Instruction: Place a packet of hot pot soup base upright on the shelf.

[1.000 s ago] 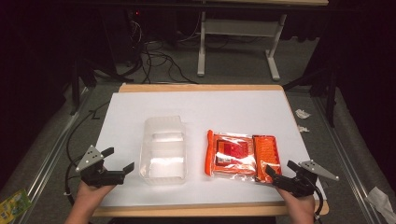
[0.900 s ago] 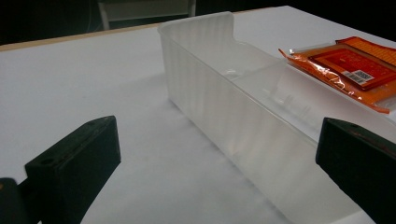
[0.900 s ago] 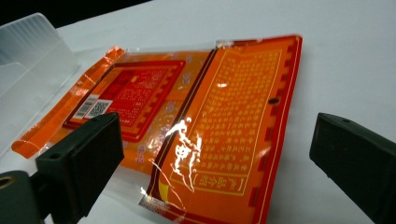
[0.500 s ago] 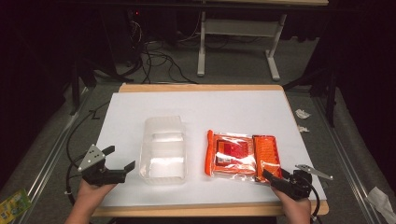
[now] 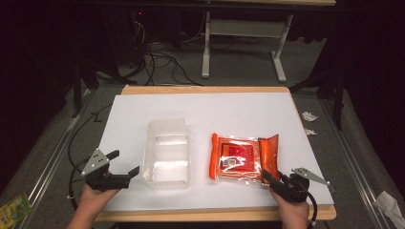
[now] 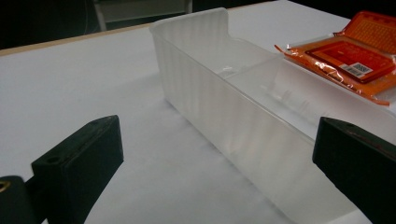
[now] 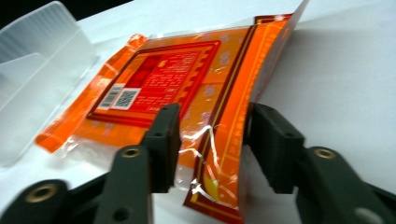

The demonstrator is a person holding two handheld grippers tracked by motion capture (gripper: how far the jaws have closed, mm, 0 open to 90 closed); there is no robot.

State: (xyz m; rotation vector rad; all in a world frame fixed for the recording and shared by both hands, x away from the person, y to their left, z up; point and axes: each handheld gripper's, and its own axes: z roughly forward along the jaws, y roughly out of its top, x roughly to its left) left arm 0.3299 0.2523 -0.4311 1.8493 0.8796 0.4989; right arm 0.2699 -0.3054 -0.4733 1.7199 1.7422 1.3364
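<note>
Closing in: we bring our right gripper [image 5: 267, 177] onto the raised orange flap [image 7: 233, 140] of the snack pack [image 5: 239, 160], near the desk's [image 5: 200, 102] front right corner.
Right jaws: just been closing, flap stands between them, a gap shows each side in the right gripper view, not clamped yet.
Left gripper [image 5: 125, 166]: jaws wide apart, nothing between them, parked at the clear plastic bin's [image 5: 167, 152] near left side, by the front edge.
Pack place: flat on the desk right of centre, just beside the bin, not touching it as far as we can tell.
Doing it well: we judge we should pinch the flap only, low on the fold, and avoid snagging the clear film [image 7: 205, 140] under it.
High view: gives the layout, both our hands, bin and pack side by side.
Right gripper view: gives the flap-to-pad gaps and the barcode label [image 7: 120, 97].
Left gripper view: gives the bin's ribbed wall [image 6: 224, 116] up close.
</note>
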